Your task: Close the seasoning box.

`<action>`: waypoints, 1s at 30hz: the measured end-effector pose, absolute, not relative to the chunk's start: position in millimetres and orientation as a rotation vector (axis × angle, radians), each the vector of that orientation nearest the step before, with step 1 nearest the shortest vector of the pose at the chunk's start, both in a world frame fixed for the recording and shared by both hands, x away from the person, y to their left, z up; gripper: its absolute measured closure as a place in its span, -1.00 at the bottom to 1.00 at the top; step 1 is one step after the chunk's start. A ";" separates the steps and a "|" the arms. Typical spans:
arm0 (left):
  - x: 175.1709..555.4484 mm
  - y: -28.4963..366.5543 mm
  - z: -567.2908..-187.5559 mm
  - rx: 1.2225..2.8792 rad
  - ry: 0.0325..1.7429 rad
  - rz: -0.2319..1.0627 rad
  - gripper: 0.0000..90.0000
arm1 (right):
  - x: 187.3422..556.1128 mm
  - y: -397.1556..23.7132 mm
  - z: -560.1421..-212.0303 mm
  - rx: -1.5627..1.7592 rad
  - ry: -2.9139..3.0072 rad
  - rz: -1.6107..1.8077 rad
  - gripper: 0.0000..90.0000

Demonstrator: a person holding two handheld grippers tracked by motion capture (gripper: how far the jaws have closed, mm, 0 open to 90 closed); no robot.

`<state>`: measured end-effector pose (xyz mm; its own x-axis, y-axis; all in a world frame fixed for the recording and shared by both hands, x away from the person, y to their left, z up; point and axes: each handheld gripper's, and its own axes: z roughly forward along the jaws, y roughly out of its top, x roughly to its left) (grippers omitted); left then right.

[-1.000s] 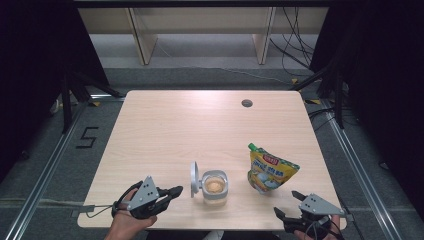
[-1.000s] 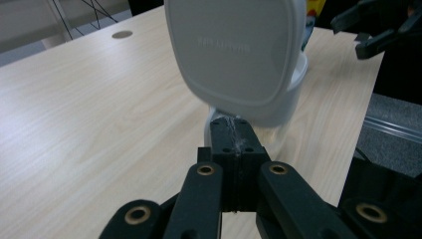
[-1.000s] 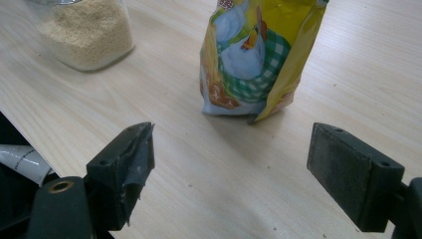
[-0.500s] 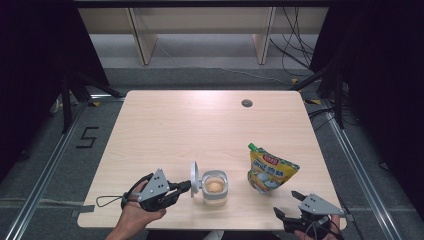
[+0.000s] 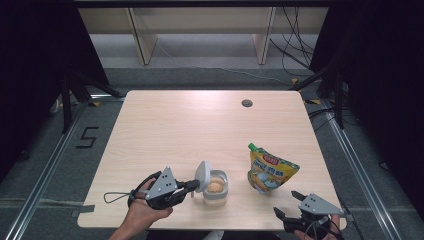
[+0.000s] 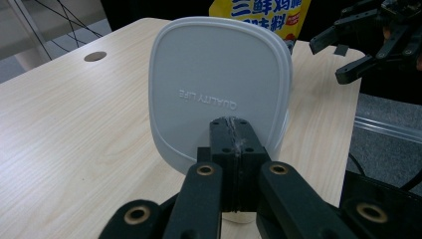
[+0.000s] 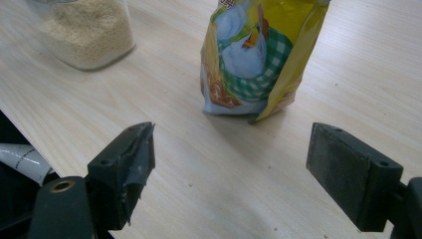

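High view, left to right: left gripper (image 5: 192, 186) with jaws pressed together on nothing, tips against the back of the grey square plastic lid (image 5: 203, 176); it has crept toward 3 o'clock over the last second, closing on the lid; lid stands upright, hinged open at the 9 o'clock side of the clear square jar of beige granules (image 5: 216, 186), near the table's (image 5: 200, 125) 6 o'clock edge; judgement: a closing push is starting; yellow stand-up seasoning pouch (image 5: 269, 170) at the jar's 3 o'clock, apart; right gripper (image 5: 288, 206) unmoved, jaws wide apart, empty.
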<state>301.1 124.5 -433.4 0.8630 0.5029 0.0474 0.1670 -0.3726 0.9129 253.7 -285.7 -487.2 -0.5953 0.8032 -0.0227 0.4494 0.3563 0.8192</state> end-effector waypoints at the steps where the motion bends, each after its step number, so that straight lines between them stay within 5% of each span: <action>1: 301.3 123.6 -433.8 1.942 0.498 0.385 0.96 | 252.7 -285.3 -487.0 1.114 2.200 1.129 -0.55; 14: 299.1 141.3 -434.8 1.886 0.574 0.343 0.62 | 255.5 -287.3 -487.5 1.065 2.200 1.124 -0.55; 24: 292.3 154.9 -443.5 1.897 0.628 0.376 -0.08 | 254.5 -286.3 -487.9 1.072 2.200 1.120 -0.55; 30: 292.1 162.4 -450.8 1.899 0.667 0.358 -0.24 | 255.7 -286.0 -488.3 1.045 2.210 1.128 -0.55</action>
